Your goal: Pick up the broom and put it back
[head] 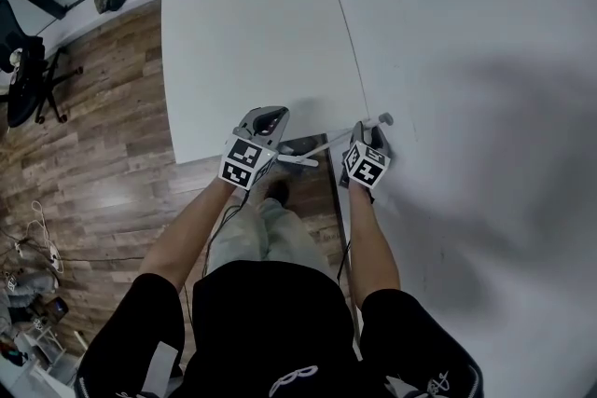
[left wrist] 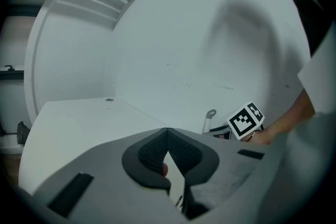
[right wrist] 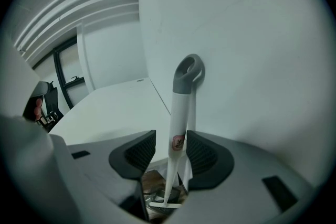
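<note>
Broom handle (right wrist: 181,105) stands between parted jaws of right gripper (right wrist: 171,139); left gripper (left wrist: 167,131) is closed.

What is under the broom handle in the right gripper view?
Wood floor and an unclear dark thing show below the handle. The right tool covers the broom head.

Both arms come forward from black short sleeves, the bare left forearm (head: 187,233) and bare right forearm (head: 369,242) angled down, hands near each other. The left grey two-jaw gripper (head: 270,114) (left wrist: 167,131) has its dark ribbed pads meeting at the tips. The right grey two-jaw gripper (head: 377,122) (right wrist: 170,140) has its jaws apart, with a white broom handle (right wrist: 181,113) between them, unclamped.
</note>
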The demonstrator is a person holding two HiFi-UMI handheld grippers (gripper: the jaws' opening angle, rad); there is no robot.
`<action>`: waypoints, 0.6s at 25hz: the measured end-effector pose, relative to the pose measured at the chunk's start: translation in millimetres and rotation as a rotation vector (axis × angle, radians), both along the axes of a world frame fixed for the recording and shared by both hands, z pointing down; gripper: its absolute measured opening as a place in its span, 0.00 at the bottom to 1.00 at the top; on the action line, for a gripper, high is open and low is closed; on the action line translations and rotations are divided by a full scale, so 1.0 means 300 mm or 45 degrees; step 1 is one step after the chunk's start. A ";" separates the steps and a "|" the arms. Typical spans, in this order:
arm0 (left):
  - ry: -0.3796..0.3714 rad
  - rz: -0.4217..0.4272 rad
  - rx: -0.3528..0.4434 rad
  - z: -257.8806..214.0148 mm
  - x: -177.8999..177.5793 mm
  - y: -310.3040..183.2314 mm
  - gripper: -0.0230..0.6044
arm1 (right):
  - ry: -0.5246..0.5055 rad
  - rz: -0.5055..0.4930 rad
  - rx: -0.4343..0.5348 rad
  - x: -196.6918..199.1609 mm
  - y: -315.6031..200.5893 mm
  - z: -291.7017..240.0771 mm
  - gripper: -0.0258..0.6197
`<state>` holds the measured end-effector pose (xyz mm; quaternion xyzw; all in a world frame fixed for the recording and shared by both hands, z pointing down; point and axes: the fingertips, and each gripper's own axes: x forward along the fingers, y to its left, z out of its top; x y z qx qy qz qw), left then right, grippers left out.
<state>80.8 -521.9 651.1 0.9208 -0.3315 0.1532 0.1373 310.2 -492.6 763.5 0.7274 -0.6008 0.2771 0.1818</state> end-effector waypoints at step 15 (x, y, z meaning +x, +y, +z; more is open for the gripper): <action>-0.012 -0.070 -0.022 0.026 -0.088 -0.063 0.05 | 0.059 0.135 -0.009 0.050 -0.036 0.039 0.22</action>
